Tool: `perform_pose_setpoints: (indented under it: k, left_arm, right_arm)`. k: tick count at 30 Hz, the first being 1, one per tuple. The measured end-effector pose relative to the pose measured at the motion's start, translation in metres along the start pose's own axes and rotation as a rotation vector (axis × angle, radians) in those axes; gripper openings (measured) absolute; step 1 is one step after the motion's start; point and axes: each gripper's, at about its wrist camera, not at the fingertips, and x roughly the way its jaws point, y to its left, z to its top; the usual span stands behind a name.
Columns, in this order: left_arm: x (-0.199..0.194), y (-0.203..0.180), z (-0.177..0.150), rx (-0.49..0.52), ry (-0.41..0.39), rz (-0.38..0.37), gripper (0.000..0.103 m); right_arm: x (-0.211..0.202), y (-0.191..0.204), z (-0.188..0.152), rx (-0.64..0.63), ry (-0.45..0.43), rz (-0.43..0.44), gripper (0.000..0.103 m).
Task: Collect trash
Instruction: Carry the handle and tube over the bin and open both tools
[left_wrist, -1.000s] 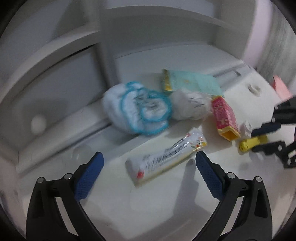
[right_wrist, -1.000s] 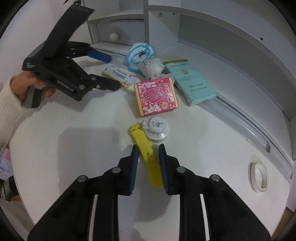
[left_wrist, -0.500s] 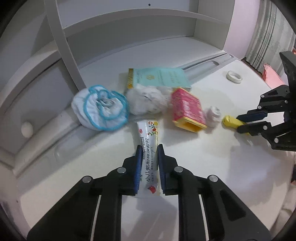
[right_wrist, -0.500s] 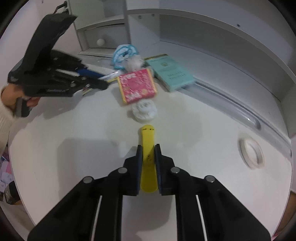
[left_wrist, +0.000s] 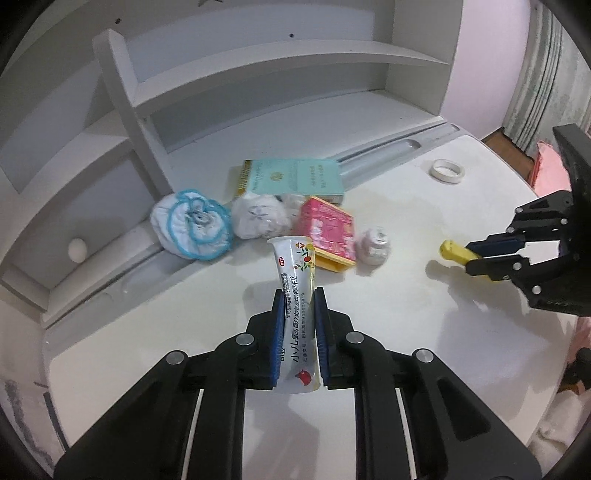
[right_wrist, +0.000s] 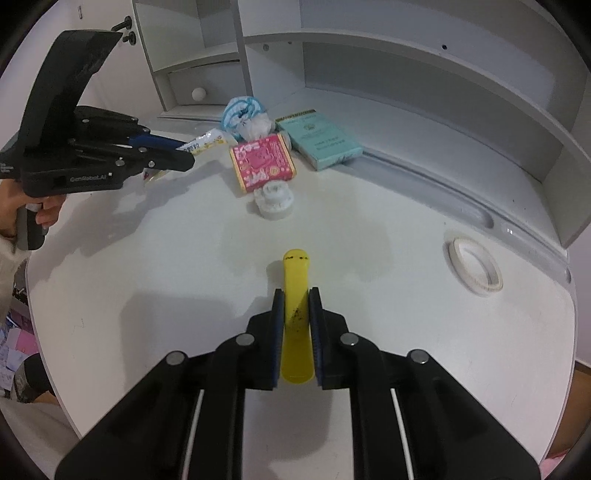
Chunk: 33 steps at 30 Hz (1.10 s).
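My left gripper (left_wrist: 298, 295) is shut on a long white medicine sachet (left_wrist: 295, 295) with red and green print, held above the white desk (left_wrist: 406, 229). My right gripper (right_wrist: 296, 295) is shut on a yellow banana peel (right_wrist: 296, 280), also lifted off the desk. Each gripper shows in the other's view: the left gripper (right_wrist: 184, 157) with the sachet (right_wrist: 201, 142), the right gripper (left_wrist: 471, 253) with the peel (left_wrist: 452, 251). Still lying on the desk are a pink snack box (left_wrist: 327, 227), a crumpled white wad (left_wrist: 375, 245), a crumpled tissue (left_wrist: 258, 218) and a white bundle with blue trim (left_wrist: 192, 227).
A teal booklet (left_wrist: 291, 177) lies at the back beside a groove in the desk. A roll of white tape (right_wrist: 474, 266) sits at the right. White shelves (left_wrist: 258, 74) and a small drawer with a knob (left_wrist: 77, 249) rise behind. A person's hand (right_wrist: 44, 210) holds the left gripper.
The left gripper has shut on the sachet and lifted it, pulling back from the pile. The right gripper has tightened on the banana peel and carried it up and away from the white wad.
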Motion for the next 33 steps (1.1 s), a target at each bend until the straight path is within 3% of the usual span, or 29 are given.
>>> perform_pose_setpoints:
  k: [7, 11, 14, 19, 24, 28, 33]
  left_arm:
    - [0.0, -0.03, 0.003, 0.016, -0.012, -0.048, 0.015]
    - [-0.003, -0.072, 0.015, 0.07, -0.041, -0.096, 0.015]
    - [-0.008, -0.12, 0.029, 0.134, -0.071, -0.163, 0.015]
    - [-0.01, -0.218, 0.054, 0.269, -0.085, -0.322, 0.015]
    - [-0.002, -0.368, 0.063, 0.516, -0.055, -0.483, 0.015]
    - [0.03, -0.474, 0.055, 0.637, 0.062, -0.566, 0.015]
    - [0.08, -0.564, 0.033, 0.702, 0.206, -0.56, 0.015]
  right_arm:
    - [-0.013, -0.007, -0.018, 0.053, -0.019, 0.005, 0.014]
    - [-0.038, -0.018, -0.034, 0.101, -0.059, 0.01, 0.014]
    - [-0.08, -0.045, -0.064, 0.188, -0.118, -0.022, 0.014]
    - [-0.171, -0.111, -0.158, 0.441, -0.238, -0.094, 0.014]
    - [-0.237, -0.154, -0.272, 0.658, -0.27, -0.206, 0.014]
    - [-0.252, -0.183, -0.356, 0.843, -0.263, -0.229, 0.014]
    - [-0.232, -0.229, -0.451, 1.075, -0.232, -0.158, 0.014]
